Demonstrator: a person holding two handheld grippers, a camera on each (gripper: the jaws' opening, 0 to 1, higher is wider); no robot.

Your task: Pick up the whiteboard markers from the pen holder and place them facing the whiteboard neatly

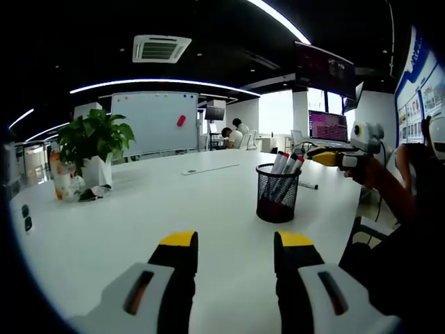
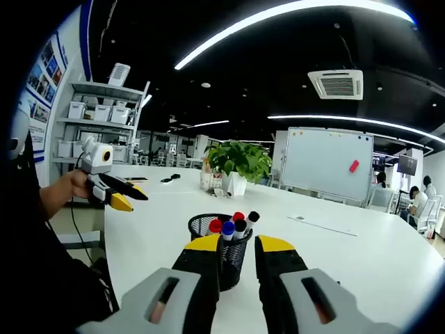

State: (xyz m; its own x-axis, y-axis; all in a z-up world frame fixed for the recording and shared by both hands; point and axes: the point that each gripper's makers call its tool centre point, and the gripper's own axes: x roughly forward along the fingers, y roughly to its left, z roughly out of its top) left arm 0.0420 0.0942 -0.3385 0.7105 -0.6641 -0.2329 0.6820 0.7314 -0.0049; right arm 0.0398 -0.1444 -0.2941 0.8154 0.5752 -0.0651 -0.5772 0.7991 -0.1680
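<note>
Both grippers gape empty: left gripper (image 1: 235, 245) above the white table (image 1: 139, 209), right gripper (image 2: 231, 249) just short of the markers (image 2: 233, 224) in the holder (image 2: 224, 254); whiteboard (image 2: 327, 161) beyond.

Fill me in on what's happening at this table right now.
A person holds a gripper in each hand over a long white table. A black mesh pen holder stands on it with several whiteboard markers upright inside, none taken out yet. The right gripper sits just before the holder, jaws open on either side of it. The left gripper hangs open, further from the holder. A whiteboard stands beyond the table's far end, near a potted plant.
</note>
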